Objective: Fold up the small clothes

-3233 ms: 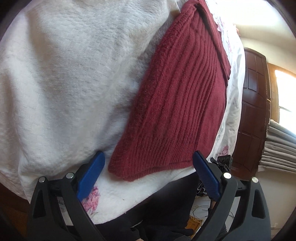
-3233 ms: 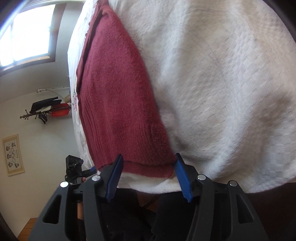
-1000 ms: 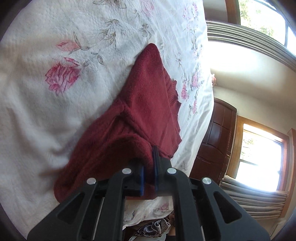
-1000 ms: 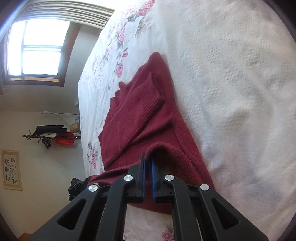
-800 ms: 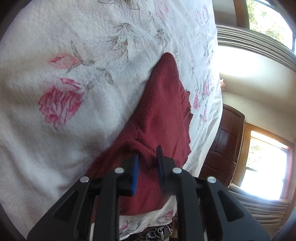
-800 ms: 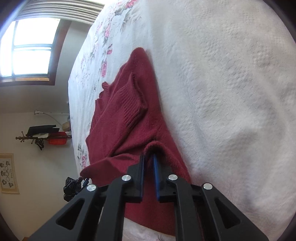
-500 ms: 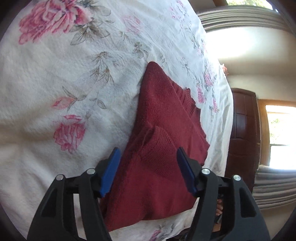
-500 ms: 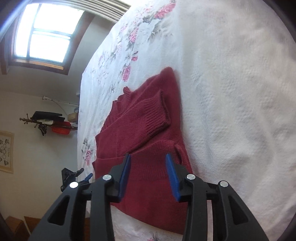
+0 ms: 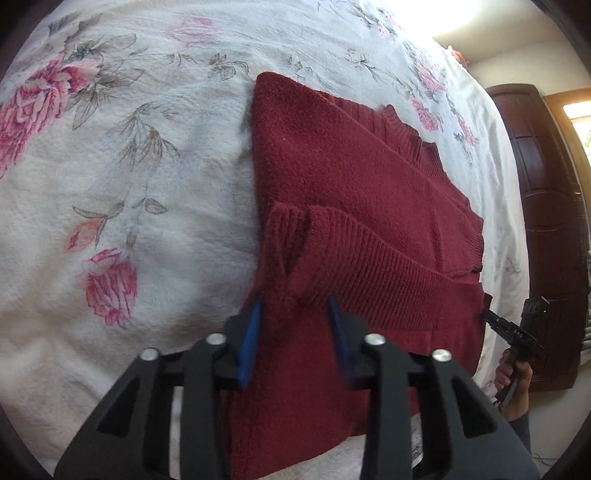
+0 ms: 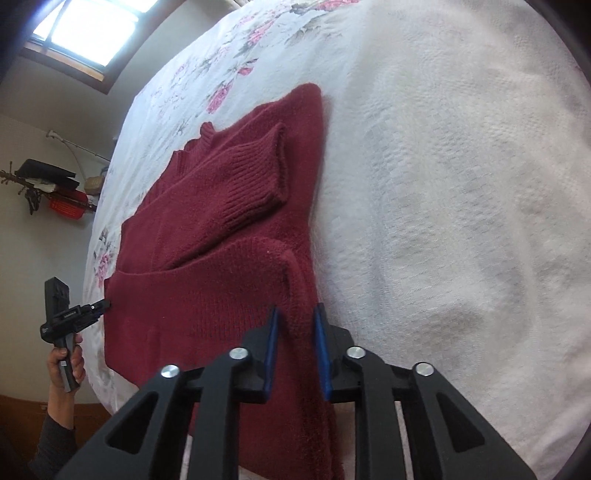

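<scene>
Nearest the left wrist camera, the left claw (image 9: 293,332) stands open, its two blue pads spread apart over the near edge of the dark red sweater (image 9: 351,206), with nothing pinched between them; the knit simply lies under the gap. The right claw (image 10: 295,345) is likewise parted, though more narrowly, and its blue pads straddle the sweater's right-hand edge without closing on it (the cloth between them looks loose, not gripped).

The sweater lies folded on the bed, on a white bedspread (image 9: 110,184) printed with pink roses. Its lower part is turned up over the body, and a ribbed cuff (image 10: 258,177) of one sleeve rests across the front, just beyond that fold. Further on, the ribbed collar (image 9: 413,136) lies at the far end of the garment.

At the sweater's edge in the left wrist view the other claw shows small, held by a hand (image 9: 513,384) with a dark sleeve below it. In the right wrist view the matching hand (image 10: 68,365) grips its handle beside the bed.

Beyond the bed stand a dark wooden door (image 9: 546,221), and on the opposite side a bright window (image 10: 85,33) and a wall rack (image 10: 48,184) with dark and red things on it.
</scene>
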The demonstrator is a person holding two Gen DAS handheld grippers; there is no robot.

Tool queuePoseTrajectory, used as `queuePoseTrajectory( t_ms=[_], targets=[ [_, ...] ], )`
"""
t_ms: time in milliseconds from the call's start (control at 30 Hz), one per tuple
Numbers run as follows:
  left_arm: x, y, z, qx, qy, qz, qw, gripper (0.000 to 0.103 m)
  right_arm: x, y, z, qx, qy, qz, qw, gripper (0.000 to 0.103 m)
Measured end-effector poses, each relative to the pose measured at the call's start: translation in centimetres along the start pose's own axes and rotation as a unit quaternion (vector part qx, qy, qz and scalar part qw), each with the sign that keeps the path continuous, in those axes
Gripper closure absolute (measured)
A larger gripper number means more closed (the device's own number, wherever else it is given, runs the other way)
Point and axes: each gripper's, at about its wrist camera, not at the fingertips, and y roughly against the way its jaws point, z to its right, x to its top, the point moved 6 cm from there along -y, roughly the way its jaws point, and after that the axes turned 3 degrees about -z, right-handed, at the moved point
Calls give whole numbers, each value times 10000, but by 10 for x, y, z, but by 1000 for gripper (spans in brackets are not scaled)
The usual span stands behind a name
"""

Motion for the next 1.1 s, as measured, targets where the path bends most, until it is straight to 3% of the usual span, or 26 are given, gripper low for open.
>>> queuePoseTrajectory(
  t_ms=[100, 267, 500, 767, 1100],
  targets=[
    [-6, 5, 5, 70, -121, 164, 9998, 93, -3, 9, -3, 70, 53, 112, 9999, 96],
    [-13, 34, 21, -121, -327, 613, 9975, 94, -7, 30, -20, 54, 279, 367, 9989, 97],
    [-6, 92, 52, -373, -715, 1341, 9877, 96, 1, 74, -49, 79, 554, 815, 9951, 97],
    [64, 118, 66, -539, -647, 1712, 9816, 96, 61, 103, -67, -69, 649, 1345, 9888, 97],
    [158, 69, 67, -342, -422, 1417, 9884, 97, 163, 62, -63, -389, 390, 1184, 9914, 97]
  ],
)
